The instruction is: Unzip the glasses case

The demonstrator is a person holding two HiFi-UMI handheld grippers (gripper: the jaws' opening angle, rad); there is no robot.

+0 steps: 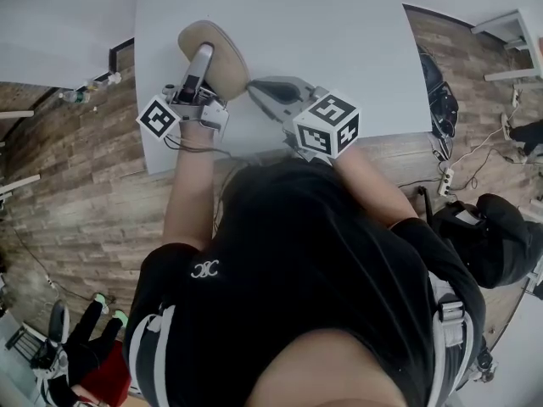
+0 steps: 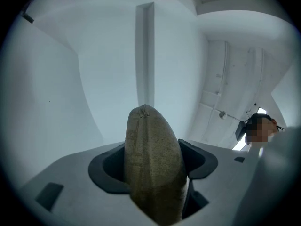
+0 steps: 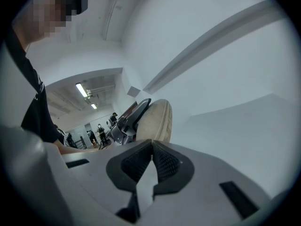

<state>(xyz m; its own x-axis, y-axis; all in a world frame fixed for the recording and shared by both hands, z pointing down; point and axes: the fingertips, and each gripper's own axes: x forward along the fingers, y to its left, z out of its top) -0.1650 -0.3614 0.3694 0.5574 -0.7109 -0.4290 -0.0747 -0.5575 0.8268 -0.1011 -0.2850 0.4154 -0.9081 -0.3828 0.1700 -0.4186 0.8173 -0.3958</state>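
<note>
Left gripper (image 1: 202, 58) clamps the case (image 1: 227, 68); right gripper (image 3: 151, 145), jaws closed with no zip pull seen between them, may tug empty or twist the case loose.

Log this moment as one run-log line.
left gripper: shut on glasses case | right gripper: jaws together, nothing visible between, case just ahead

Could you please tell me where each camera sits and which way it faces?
Head view: on the person's head, facing steeply down at the white table; shows black shirt, forearms, left hand-held gripper, right hand-held gripper.
Left gripper view: rides that gripper, facing along jaws clamped on the glasses case toward white walls; a person's head at right edge.
Right gripper view: rides that gripper, jaws shut, facing the case; shirt and forearm at left.
Shared: all three show the case.
</note>
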